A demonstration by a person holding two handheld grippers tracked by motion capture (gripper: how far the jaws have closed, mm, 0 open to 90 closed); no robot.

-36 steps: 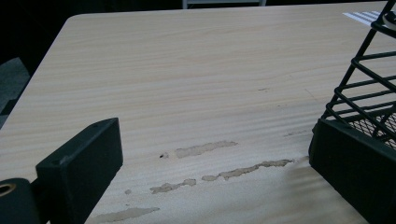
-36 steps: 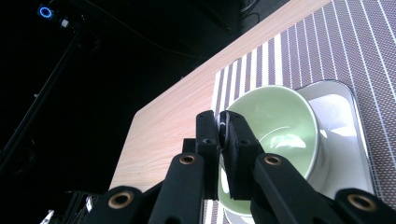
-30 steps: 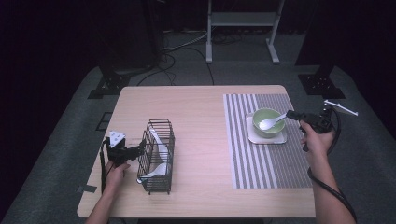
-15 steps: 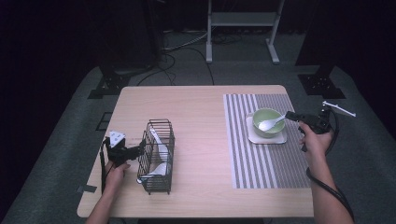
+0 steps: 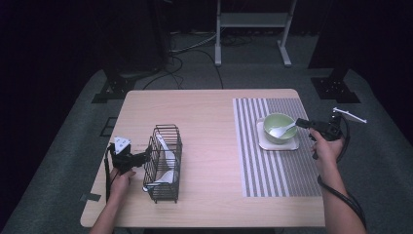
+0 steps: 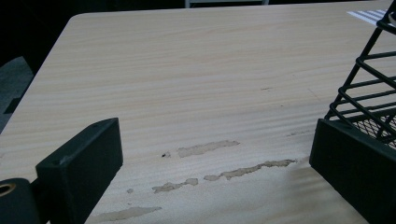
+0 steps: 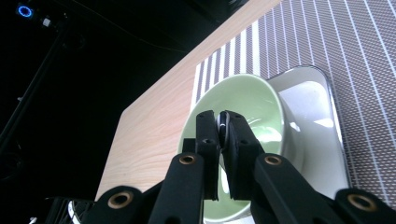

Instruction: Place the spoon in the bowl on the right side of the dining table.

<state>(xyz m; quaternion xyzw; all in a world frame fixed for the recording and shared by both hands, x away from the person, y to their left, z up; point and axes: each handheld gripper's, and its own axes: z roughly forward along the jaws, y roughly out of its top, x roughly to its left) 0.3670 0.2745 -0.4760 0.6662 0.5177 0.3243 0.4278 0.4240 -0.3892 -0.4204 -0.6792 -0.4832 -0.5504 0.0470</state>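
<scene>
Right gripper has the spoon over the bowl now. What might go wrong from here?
The right gripper pinches only the handle end of the white spoon, so it may pivot or slip. The spoon's scoop lies in the green bowl, which sits on a small white plate; a sideways pull might tip or drag the bowl. The left gripper, open, touches the wire basket and might nudge it.

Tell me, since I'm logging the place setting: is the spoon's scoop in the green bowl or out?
In. The spoon has its scoop inside the green bowl, its handle clamped by the right gripper.
</scene>
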